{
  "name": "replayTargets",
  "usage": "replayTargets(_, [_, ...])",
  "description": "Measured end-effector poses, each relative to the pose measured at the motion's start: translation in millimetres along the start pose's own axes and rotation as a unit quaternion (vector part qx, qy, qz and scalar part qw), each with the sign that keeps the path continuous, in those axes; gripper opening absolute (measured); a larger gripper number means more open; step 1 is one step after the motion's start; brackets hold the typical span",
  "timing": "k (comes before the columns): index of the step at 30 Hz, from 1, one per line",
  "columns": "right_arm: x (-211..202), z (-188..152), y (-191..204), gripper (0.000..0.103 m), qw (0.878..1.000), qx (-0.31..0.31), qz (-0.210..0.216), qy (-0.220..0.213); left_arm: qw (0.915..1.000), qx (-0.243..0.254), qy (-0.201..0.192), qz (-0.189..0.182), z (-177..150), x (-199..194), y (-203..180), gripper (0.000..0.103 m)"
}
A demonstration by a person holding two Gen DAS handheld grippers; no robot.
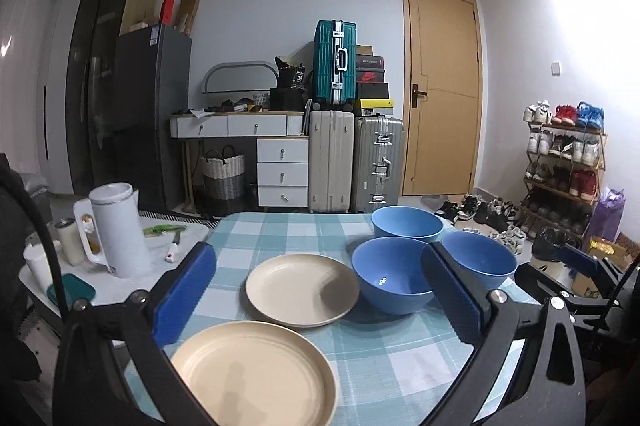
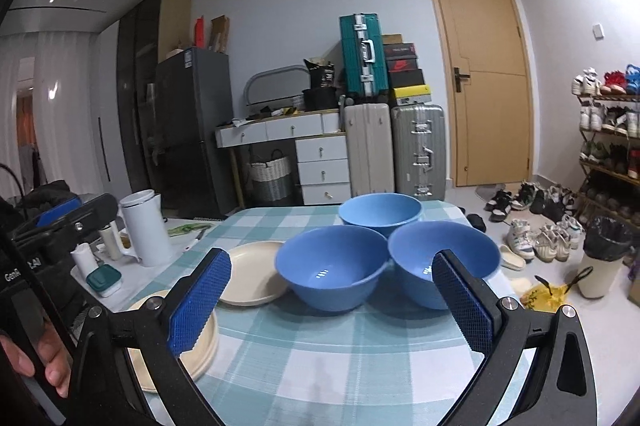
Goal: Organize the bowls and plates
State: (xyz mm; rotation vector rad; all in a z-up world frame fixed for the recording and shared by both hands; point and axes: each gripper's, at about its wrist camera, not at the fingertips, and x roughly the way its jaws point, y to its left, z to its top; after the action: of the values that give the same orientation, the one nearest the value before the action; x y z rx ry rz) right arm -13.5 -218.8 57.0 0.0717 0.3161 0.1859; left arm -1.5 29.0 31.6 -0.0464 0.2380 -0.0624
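Two cream plates lie on the checked tablecloth: a near plate and a far plate. Three blue bowls stand upright and close together to their right: a middle bowl, a far bowl and a right bowl. My left gripper hangs open above the plates, holding nothing. In the right wrist view my right gripper is open and empty in front of the middle bowl and right bowl. Its left finger hides part of the near plate.
A white kettle, cups and a teal-lidded box sit on a white side table at the left. Past the table's right edge are a bin, scattered shoes and a shoe rack. Suitcases and drawers stand behind.
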Motion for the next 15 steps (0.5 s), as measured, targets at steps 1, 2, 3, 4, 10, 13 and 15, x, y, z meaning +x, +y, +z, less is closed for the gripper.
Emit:
replayTargets(1, [0,-2,-4,0.102,1.000,0.004,-0.002,0.000,1.0000,-0.001,-0.008,0.001,-5,-1,0,0.103])
replayTargets(2, [1,-4,-7,0.102,1.000,0.006,-0.004,0.000,0.9999,-0.002,-0.014,0.004,-10,-1,0,0.103])
replayTargets(3, [4,-5,-9,0.102,1.000,0.007,-0.006,0.001,0.9999,-0.004,-0.011,0.003,-12,0,-1,0.103])
replayTargets(4, [8,-7,-11,0.102,1.000,0.006,-0.009,0.007,0.9999,-0.009,-0.003,-0.004,-11,3,-2,0.103])
replayTargets(10, [37,-13,-28,0.102,0.999,0.030,-0.006,0.042,0.9998,0.016,-0.014,-0.004,-21,14,-9,0.103])
replayTargets(13, [46,-13,-33,0.102,0.997,0.054,-0.003,0.047,0.9996,0.029,-0.001,-0.005,-27,26,-11,0.103])
replayTargets(15, [52,-14,-34,0.102,0.996,0.065,-0.003,0.056,0.9994,0.035,0.004,-0.005,-29,31,-12,0.103])
